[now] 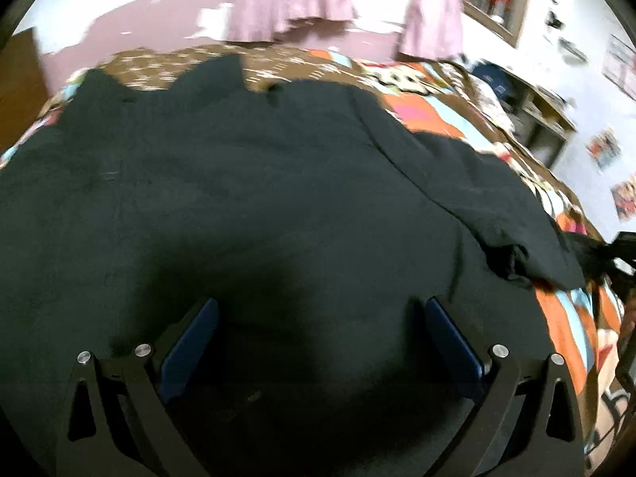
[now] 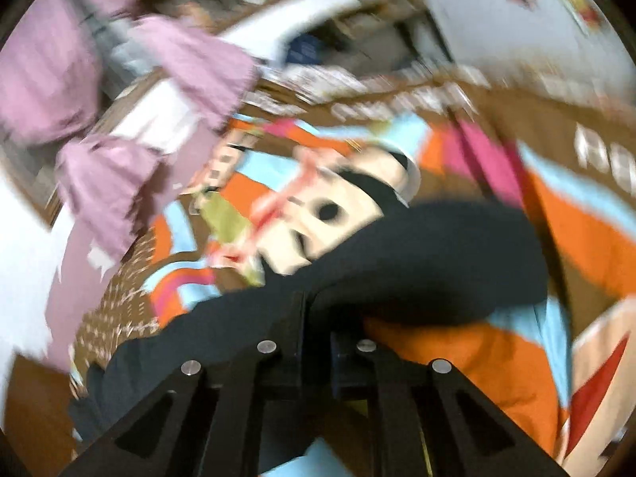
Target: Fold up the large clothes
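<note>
Left wrist view is looking down close over the black garment; right wrist view is tilting, blurred, sharing it and the bedspread.

Right wrist view smeared throughout by motion blur. Black garment cut off at lower left, its grasped edge hidden between right gripper fingers. Wall pictures and shelf contents too blurred to identify.

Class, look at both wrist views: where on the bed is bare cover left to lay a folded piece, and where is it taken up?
The black garment fills the middle under the open left tool. Bare patterned bedcover shows between the garment's far edge and the wall shelf, and beside the sleeve pinched in the right tool, on the orange patch.
</note>
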`<state>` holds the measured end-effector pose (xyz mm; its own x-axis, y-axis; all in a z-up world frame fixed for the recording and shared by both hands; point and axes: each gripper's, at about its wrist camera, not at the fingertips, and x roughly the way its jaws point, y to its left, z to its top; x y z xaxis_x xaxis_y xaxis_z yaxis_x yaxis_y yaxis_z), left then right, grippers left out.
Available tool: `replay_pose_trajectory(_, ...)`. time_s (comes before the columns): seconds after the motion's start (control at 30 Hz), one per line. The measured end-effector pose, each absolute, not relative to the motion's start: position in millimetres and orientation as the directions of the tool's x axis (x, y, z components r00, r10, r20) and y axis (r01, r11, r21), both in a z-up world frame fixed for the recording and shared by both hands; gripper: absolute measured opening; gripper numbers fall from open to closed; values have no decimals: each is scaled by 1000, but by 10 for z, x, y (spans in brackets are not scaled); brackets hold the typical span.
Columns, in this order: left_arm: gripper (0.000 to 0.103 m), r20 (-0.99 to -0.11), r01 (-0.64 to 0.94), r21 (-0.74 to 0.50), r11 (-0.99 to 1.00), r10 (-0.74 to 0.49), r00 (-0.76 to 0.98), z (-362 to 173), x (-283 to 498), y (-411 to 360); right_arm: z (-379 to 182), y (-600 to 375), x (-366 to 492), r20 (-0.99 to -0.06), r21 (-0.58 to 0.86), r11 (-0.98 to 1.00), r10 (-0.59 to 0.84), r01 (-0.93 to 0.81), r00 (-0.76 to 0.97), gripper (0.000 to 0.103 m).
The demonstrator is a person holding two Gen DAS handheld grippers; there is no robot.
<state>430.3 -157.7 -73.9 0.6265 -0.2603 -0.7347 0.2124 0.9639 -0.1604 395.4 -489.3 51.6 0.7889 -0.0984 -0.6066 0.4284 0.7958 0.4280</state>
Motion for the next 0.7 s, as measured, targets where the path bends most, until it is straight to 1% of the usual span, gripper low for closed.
replay_pose_trajectory(0.07,101,-704,206,-232,951,-311,638,-565,4200,-1389,826,-4467,3992,-541,326,885,-113,332,833,9)
replay_pose_trajectory(0.13,101,-703,197,-262,945,-327,632,-410,4156,-1223,1042,-3957,4013,-493,210,952,-92,221,865,9)
replay_pose_trajectory(0.2,101,-699,185,-273,944,-327,636,-274,4124,-1077,1141,-3461,4071,-477,117,988,-32,99,879,9)
replay_pose_trajectory(0.3,101,-676,160,-293,943,-322,663,-29,4008,-668,1130,-2721,4060,-488,-25,996,60,-82,871,9)
replay_pose_trajectory(0.4,101,-663,114,-343,932,-326,674,111,3916,-289,985,-2043,3965,-521,-153,955,141,-255,842,9)
replay_pose_trajectory(0.47,101,-643,80,-400,913,-342,685,184,3789,56,811,-1627,3850,-557,-248,899,172,-360,813,9)
replay_pose_trajectory(0.53,101,-614,58,-460,886,-365,699,220,3648,392,580,-1324,3731,-599,-314,837,192,-449,777,9)
replay_pose_trajectory(0.67,101,-550,83,-535,841,-421,721,273,3412,816,77,-946,3621,-714,-330,743,207,-582,669,9)
replay_pose_trajectory(0.7,101,-535,92,-556,826,-440,721,251,3359,894,-34,-882,3576,-734,-333,726,201,-601,649,13)
